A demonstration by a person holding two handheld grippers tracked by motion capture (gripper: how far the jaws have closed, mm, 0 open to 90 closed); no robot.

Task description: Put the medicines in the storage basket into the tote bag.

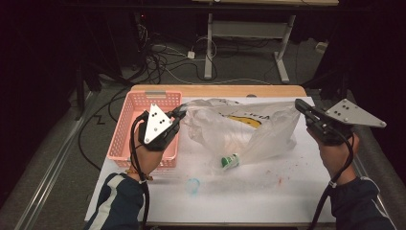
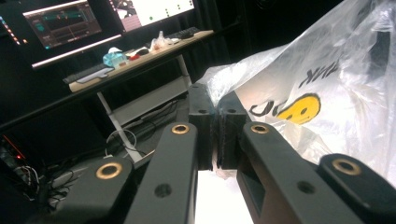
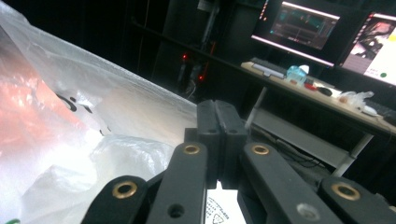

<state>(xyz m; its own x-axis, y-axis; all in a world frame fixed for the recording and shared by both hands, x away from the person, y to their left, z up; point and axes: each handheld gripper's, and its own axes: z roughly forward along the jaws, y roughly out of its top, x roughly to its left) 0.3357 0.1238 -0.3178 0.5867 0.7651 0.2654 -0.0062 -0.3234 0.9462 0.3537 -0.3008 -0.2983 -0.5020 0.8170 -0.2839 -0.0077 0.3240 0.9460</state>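
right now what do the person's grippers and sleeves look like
Both the left gripper and right gripper are black with brass-ringed bolts, each topped by a grey three-cornered plate and trailing a black cable. The sleeves are dark navy; the left carries white stripes.

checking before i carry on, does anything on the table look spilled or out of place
Yes. A green-capped bottle pokes out of the lower mouth of the plastic bag, which both grippers hold up by its edges, so it may slide out. Orange specks are scattered on the white table, and a bluish ring mark stains it.
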